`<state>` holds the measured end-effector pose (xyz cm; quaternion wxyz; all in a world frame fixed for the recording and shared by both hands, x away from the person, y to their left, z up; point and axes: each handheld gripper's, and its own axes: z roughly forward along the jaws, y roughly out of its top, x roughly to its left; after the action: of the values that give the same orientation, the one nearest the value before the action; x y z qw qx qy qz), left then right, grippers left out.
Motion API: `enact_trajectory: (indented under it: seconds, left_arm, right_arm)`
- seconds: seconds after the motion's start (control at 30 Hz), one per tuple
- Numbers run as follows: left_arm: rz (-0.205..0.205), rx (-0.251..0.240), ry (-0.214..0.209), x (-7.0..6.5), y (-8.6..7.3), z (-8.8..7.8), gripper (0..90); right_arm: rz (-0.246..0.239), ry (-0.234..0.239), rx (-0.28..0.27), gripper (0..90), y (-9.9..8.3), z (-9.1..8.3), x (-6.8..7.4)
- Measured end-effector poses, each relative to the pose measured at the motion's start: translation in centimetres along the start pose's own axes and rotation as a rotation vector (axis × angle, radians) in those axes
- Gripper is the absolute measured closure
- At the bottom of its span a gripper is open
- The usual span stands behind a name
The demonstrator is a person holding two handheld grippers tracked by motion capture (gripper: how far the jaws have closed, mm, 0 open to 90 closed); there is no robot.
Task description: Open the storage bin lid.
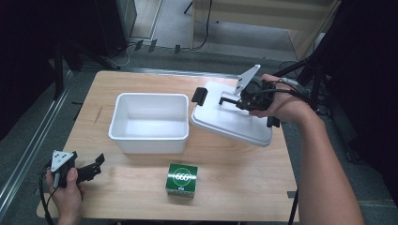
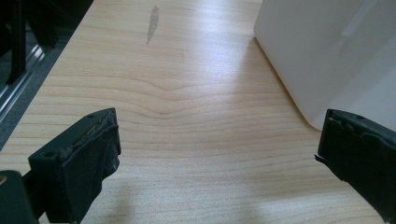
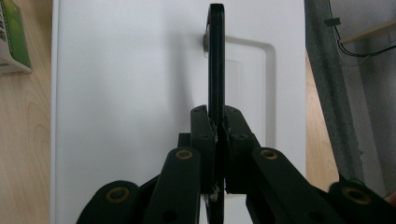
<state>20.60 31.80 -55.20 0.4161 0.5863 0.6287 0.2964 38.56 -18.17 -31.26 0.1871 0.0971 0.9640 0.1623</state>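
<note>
A white lid point(image 1: 230, 123) hangs tilted over the right half of the table, beside the open white bin point(image 1: 150, 144). My right gripper point(image 1: 239, 101) is shut on the lid's black handle point(image 1: 228, 99). In the right gripper view the jaws point(image 3: 218, 126) pinch the thin black handle point(image 3: 216, 56), with the lid's top point(image 3: 130, 93) behind it. My left gripper point(image 1: 96, 165) rests at the table's near left corner, open and holding nothing. In the left gripper view its fingers point(image 2: 219, 135) stand wide apart over bare wood, and the bin's wall point(image 2: 308, 51) is at the upper right.
A green box point(image 1: 181, 180) marked 666 stands near the front edge, just in front of the bin; its corner point(image 3: 11, 37) also appears in the right gripper view. A black latch point(image 1: 199, 95) sticks out from the lid's far left corner. Tripod legs stand off the right edge.
</note>
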Motion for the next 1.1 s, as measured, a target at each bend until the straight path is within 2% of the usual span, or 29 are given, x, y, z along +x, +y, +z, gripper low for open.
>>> enact_trajectory:
  seconds: [0.1,0.33,0.53,0.83,1.0,1.1]
  left_arm:
    - [0.002,-0.001,0.0,0.0,0.0,0.0,0.0]
    - [0.002,-0.006,0.001,0.0,0.0,0.0,0.0]
    - [0.0,-0.005,-0.002,0.0,0.0,-0.1,0.0]
    - [-0.002,-0.003,-0.004,0.1,0.0,-0.1,0.0]
    - [-0.002,0.0,-0.007,0.1,0.0,-0.1,0.0]
    - [-0.003,-0.002,-0.009,0.0,-0.1,-0.1,0.0]
  right_arm:
    - [0.019,-0.007,0.0,85.4,-1.1,-0.1,-0.1]
    - [0.037,-0.015,0.016,85.4,-2.6,0.2,-0.1]
    - [0.064,-0.018,0.023,85.4,-4.1,1.3,-0.1]
    - [0.093,-0.018,0.039,85.4,-6.1,4.0,0.4]
    - [0.087,-0.034,0.063,85.4,-6.8,5.5,0.8]
    - [0.1,-0.03,0.056,85.4,-7.3,6.3,1.0]
